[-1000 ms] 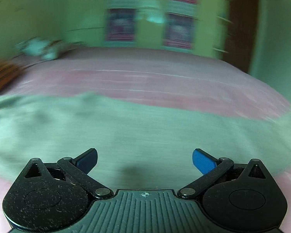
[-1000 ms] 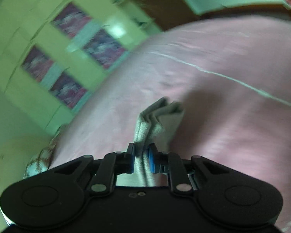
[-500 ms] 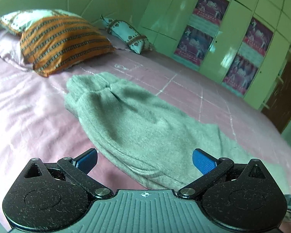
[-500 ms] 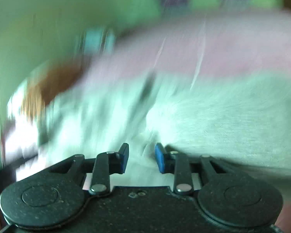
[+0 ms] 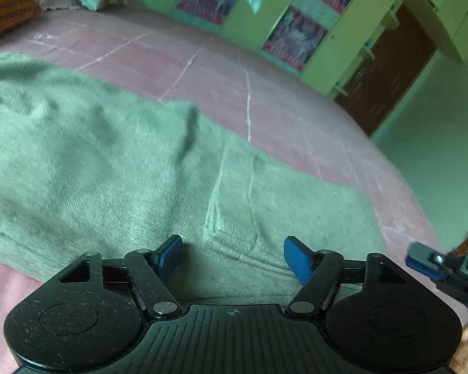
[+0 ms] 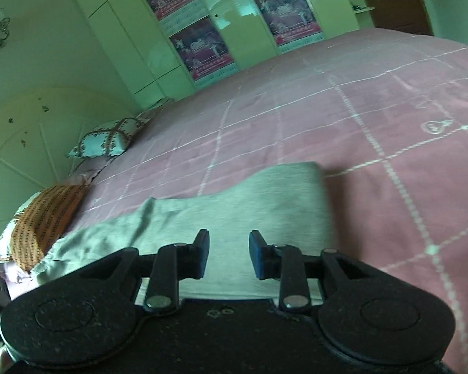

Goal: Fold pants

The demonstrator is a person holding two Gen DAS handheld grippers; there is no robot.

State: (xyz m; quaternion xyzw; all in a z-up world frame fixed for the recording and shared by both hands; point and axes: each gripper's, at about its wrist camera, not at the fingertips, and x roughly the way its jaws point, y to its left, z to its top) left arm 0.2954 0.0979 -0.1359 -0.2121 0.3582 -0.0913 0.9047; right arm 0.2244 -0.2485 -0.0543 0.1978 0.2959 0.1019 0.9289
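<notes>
Left wrist: pants (image 5: 109,171) edge, bare bedsheet (image 5: 234,71) beyond.

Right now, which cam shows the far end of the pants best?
Right wrist. It shows the pants with the far edge and corner in full against the pink bedspread. Left wrist sits close over the pants: only weave, a fold and a seam, with the cloth running out of frame at left.

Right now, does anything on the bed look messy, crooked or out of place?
Nothing is spilled or damaged. The grey pants lie on the pink bedspread only half tidy: their far edge steps unevenly and wrinkles run across the cloth. The pillows, orange striped and pale patterned, sit at the head as expected.
</notes>
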